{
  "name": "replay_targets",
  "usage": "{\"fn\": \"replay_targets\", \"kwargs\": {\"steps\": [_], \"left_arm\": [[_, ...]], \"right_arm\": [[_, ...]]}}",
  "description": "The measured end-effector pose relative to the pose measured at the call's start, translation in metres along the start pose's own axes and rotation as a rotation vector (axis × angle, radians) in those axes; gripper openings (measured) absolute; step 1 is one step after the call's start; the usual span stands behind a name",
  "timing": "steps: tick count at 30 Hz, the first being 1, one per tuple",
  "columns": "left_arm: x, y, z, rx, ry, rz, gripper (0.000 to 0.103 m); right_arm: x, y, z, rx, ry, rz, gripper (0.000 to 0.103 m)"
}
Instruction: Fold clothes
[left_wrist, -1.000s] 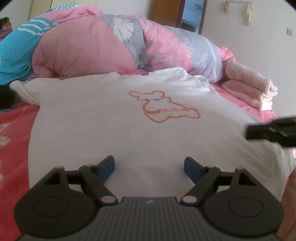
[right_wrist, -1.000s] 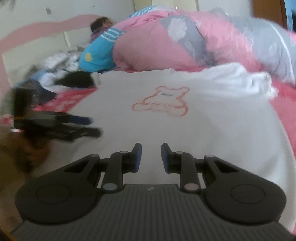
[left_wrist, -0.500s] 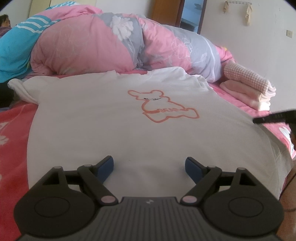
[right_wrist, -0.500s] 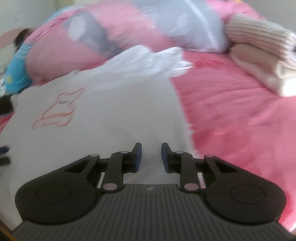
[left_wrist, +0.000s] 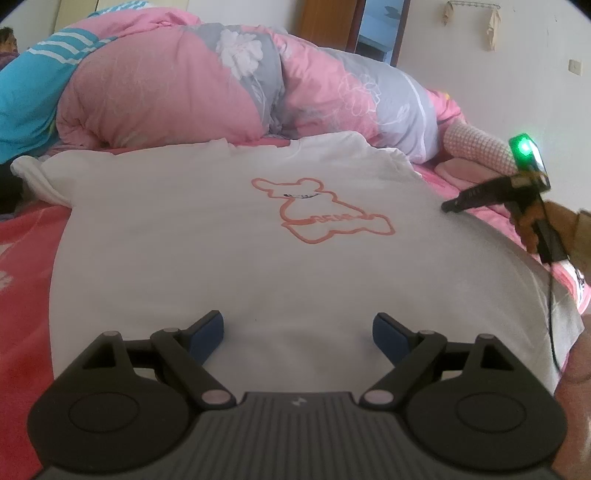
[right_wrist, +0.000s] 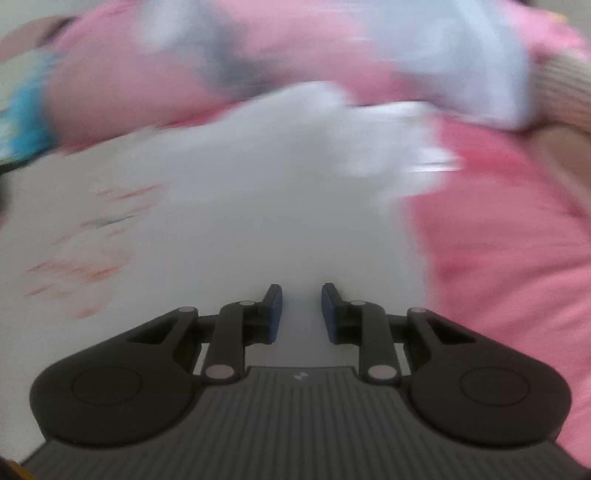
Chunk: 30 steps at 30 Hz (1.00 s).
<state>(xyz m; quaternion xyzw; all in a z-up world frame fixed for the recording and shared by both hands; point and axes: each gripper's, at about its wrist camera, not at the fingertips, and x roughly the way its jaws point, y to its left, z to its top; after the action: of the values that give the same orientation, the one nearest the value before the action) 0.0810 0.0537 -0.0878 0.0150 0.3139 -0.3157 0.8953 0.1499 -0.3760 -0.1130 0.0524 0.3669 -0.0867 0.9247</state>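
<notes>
The left hand-held gripper (left_wrist: 297, 328) gapes wide over the white T-shirt (left_wrist: 229, 240) (spread flat on the bed (left_wrist: 26, 243)); the right hand-held gripper (right_wrist: 301, 308) stands narrow, gripping nothing.

A white shirt (left_wrist: 229, 236) with an orange bear outline lies flat on the pink bed (left_wrist: 26, 258). The left gripper (left_wrist: 297, 332) hovers over its near hem, jaws wide apart, nothing between. The right gripper (left_wrist: 452, 205) reaches in at the shirt's right edge.

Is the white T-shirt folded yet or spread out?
Spread out: the white T-shirt lies flat on the bed, bear print fully showing.
</notes>
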Motion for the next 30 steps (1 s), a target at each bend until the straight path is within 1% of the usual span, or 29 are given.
{"fn": "replay_targets", "kwargs": {"steps": [2,3,5,7,9,10,12,13,15,17,18,19,20,22,23,26,28,30], "left_arm": [[0.000,0.000,0.000,-0.001,-0.001,-0.002,0.089],[-0.001,0.001,0.000,-0.002,-0.001,-0.003,0.090],[0.000,0.000,0.000,0.000,0.000,-0.005,0.091],[0.001,0.000,0.000,0.004,0.002,-0.005,0.091],[0.001,0.000,0.000,0.005,0.002,-0.006,0.091],[0.000,0.000,0.001,0.004,0.001,-0.007,0.091],[0.000,0.001,0.001,0.001,0.001,-0.011,0.091],[0.000,0.001,0.001,0.000,0.001,-0.012,0.091],[0.000,0.001,0.001,-0.002,0.001,-0.014,0.091],[0.000,0.002,0.001,-0.003,0.003,-0.015,0.091],[0.000,0.002,0.001,-0.004,0.004,-0.015,0.091],[0.000,0.002,0.002,-0.005,0.004,-0.015,0.091],[0.000,0.002,0.002,-0.006,0.005,-0.015,0.091],[-0.001,0.001,0.002,-0.007,0.006,-0.013,0.091],[-0.001,0.001,0.002,-0.008,0.006,-0.012,0.091],[-0.002,0.001,0.002,-0.008,0.003,-0.007,0.091],[-0.001,0.001,0.001,-0.009,-0.001,-0.005,0.091],[-0.001,0.001,0.001,-0.007,-0.006,0.002,0.091]], "right_arm": [[0.005,-0.022,0.012,0.071,0.011,-0.072,0.025],[0.005,-0.023,0.018,0.086,0.001,-0.059,0.025],[0.004,-0.016,0.026,0.087,-0.026,0.007,0.025],[0.013,0.008,0.031,0.037,-0.027,0.117,0.025],[0.030,0.032,0.034,-0.005,-0.001,0.213,0.025],[0.041,0.042,0.036,-0.027,0.014,0.241,0.025],[0.068,0.049,0.044,-0.047,0.039,0.224,0.024],[0.080,0.045,0.049,-0.036,0.032,0.205,0.024],[0.094,0.023,0.062,0.044,-0.008,0.159,0.024],[0.105,-0.007,0.074,0.175,-0.025,0.122,0.024],[0.106,-0.021,0.077,0.253,-0.032,0.131,0.023],[0.104,-0.034,0.078,0.333,-0.040,0.149,0.024],[0.102,-0.042,0.079,0.396,-0.047,0.150,0.024],[0.092,-0.048,0.075,0.464,-0.054,0.162,0.027],[0.085,-0.049,0.072,0.480,-0.053,0.164,0.027],[0.069,-0.043,0.066,0.472,-0.046,0.130,0.029],[0.061,-0.039,0.063,0.491,-0.031,0.118,0.030],[0.044,-0.029,0.061,0.499,-0.023,0.148,0.030]]}}
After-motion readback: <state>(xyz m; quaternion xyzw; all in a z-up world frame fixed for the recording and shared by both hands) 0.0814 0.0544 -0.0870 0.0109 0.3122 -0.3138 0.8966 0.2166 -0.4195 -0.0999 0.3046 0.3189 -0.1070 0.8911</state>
